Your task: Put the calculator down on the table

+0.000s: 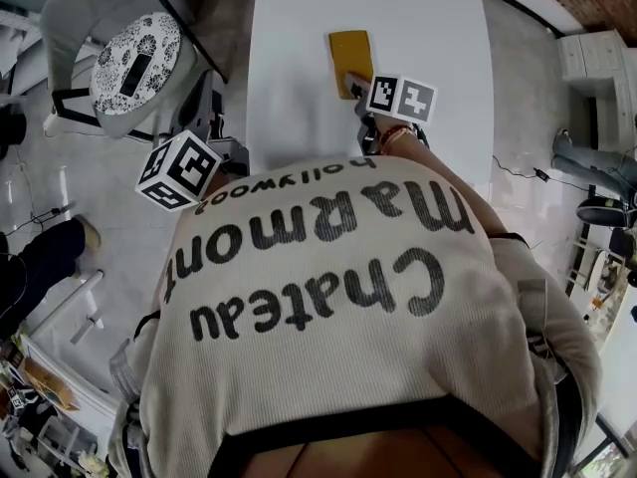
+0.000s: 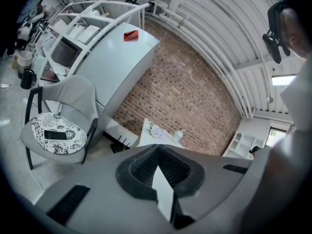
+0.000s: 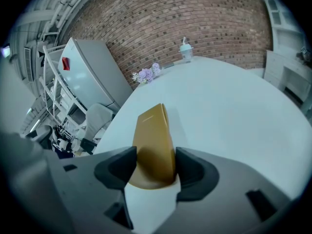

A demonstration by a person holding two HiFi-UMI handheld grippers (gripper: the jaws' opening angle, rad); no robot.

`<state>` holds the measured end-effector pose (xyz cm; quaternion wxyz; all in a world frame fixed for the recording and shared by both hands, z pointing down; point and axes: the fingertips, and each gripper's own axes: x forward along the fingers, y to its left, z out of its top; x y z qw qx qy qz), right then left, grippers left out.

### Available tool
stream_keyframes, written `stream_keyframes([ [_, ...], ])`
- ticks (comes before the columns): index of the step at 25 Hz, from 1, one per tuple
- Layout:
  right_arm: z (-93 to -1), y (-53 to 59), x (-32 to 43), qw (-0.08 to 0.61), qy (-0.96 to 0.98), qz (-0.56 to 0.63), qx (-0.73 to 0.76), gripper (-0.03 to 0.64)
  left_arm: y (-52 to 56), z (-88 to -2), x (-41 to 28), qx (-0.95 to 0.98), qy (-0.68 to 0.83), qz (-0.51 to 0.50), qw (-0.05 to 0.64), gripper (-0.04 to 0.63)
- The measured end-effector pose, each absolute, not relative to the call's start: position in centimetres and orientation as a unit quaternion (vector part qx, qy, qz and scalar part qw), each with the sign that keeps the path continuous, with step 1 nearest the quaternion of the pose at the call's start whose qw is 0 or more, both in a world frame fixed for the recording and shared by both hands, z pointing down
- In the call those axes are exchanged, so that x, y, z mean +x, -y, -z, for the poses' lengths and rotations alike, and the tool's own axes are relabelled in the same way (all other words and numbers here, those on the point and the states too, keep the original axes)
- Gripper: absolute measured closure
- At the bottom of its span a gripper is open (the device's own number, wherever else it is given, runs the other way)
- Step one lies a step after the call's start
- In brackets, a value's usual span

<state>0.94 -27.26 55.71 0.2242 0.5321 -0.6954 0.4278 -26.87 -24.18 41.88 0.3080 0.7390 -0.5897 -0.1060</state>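
We judge the task nearly done but not finished: the calculator (image 3: 153, 145) is out over the white table (image 3: 234, 111), and the right gripper (image 3: 153, 167) has not let go of it. The jaws are closed to the width of the calculator's gold body, one pad against each long side, and they grip it at the end nearest the gripper. The rest of it reaches straight ahead of the jaws. In the head view the calculator (image 1: 350, 58) lies low and close to flat just beyond the right gripper (image 1: 356, 93), with its shadow tight beside it. We cannot tell whether its underside already rests on the table (image 1: 418, 28). What is left, as we read it, is to settle it flat, open the jaws and draw back. Its long axis runs directly away from the gripper, far short end leading, broad face up. The left gripper (image 2: 157, 152) is off the table's side, jaws pressed together on nothing.
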Motion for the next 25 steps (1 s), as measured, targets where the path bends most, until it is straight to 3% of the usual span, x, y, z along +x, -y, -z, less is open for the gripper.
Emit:
stream_keyframes([
  [25,-55.5,27.1,0.7,0.229,0.703,-0.417,0.529,0.367,23.9,-45.3,-24.4,0.741,0.572,0.073,0.346,0.594],
])
